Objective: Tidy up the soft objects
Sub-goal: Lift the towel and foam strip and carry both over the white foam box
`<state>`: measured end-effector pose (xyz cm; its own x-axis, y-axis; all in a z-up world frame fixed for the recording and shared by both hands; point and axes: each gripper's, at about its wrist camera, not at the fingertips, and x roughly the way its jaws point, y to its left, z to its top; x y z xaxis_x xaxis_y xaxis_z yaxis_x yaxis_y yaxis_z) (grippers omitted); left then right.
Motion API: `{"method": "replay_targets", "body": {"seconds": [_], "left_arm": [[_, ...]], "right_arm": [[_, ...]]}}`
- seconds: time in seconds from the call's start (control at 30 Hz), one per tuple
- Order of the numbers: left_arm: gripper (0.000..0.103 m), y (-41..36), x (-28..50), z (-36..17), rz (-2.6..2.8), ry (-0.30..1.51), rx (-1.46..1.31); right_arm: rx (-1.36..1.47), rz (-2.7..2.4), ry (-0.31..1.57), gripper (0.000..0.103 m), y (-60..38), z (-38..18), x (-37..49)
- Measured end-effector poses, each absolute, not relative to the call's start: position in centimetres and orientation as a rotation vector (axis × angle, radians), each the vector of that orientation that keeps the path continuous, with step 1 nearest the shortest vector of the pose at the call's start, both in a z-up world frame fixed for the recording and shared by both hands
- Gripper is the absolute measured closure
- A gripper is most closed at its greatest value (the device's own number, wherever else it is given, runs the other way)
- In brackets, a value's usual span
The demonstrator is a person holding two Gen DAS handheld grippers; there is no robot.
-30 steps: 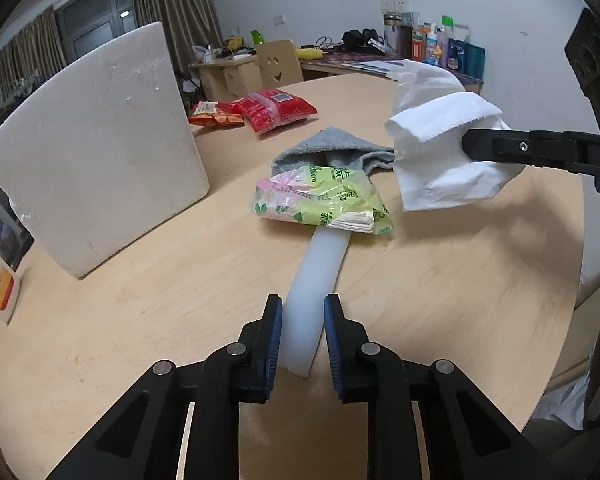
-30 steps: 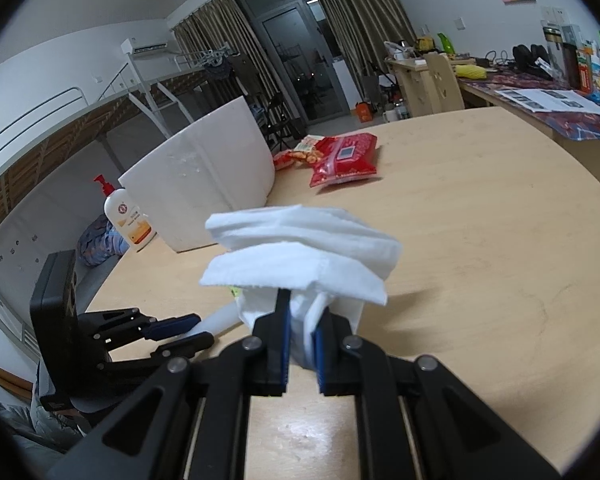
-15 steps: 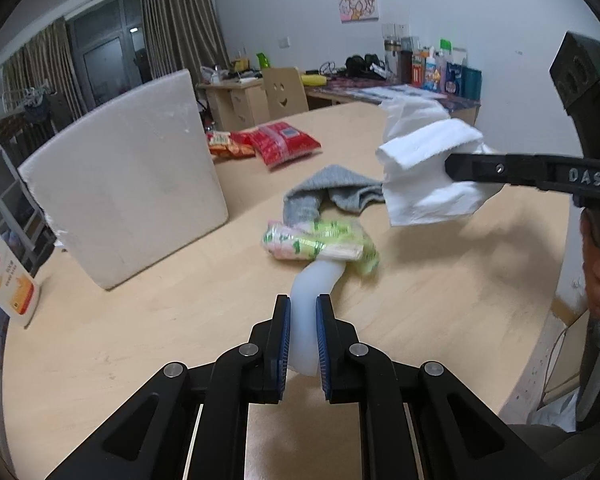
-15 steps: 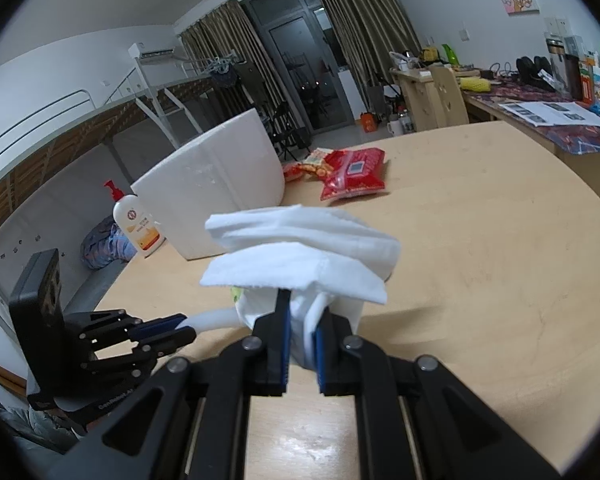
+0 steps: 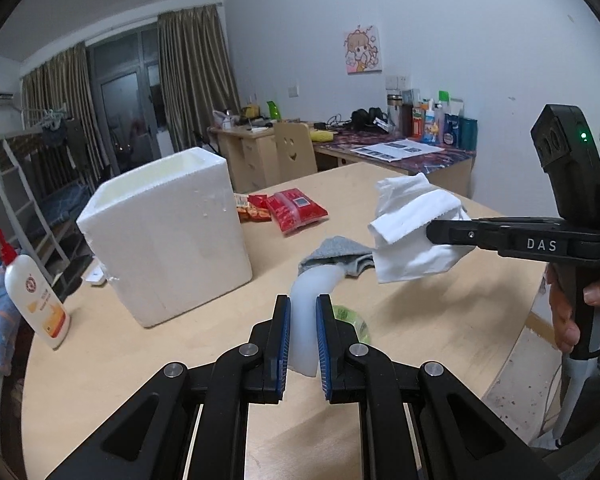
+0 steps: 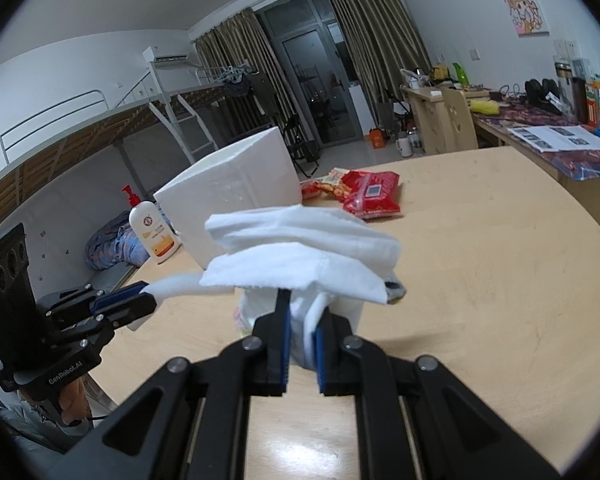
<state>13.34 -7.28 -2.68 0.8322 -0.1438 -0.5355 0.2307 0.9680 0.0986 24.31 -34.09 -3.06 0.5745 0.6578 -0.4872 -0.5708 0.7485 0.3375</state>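
Grippers number two, and we count one thing in each: our left gripper (image 5: 303, 334) has its jaws clamped on one white foam strip (image 5: 309, 300), lifted off the worktop (image 5: 440, 320); our right gripper (image 6: 302, 344) pinches one white cloth (image 6: 300, 248) in the air. One foam box (image 5: 168, 232), two red packets (image 5: 284, 210), one grey cloth (image 5: 336, 254) half hidden, one green pack (image 5: 350, 318) mostly hidden behind the jaws

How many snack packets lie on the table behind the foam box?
2: a red packet and a smaller orange one touching its left side, both on the table right of the foam box. Others may be hidden behind the box.
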Motion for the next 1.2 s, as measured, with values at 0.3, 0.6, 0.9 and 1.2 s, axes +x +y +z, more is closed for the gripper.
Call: {"method": "replay_targets", "body": {"seconds": [0.3, 0.6, 0.9, 1.2], "left_arm": [[0.089, -6.7, 12.6, -2.0, -0.176, 0.525, 0.150], [0.089, -4.9, 11.7, 0.6, -0.108, 0.459, 0.104], [0.089, -1.9, 9.9, 2.5, -0.007, 0.407, 0.054], [0.089, 2.2, 7.8, 4.4, 0.132, 0.374, -0.017]], "right_arm": [[0.130, 0.741, 0.608, 0.090, -33.3, -2.2, 23.5], [0.100, 0.784, 0.570, 0.090, -31.7, -0.3, 23.6], [0.056, 0.883, 0.528, 0.090, -28.3, 1.5, 23.6], [0.014, 0.969, 0.498, 0.090, -24.5, 2.8, 22.9]]}}
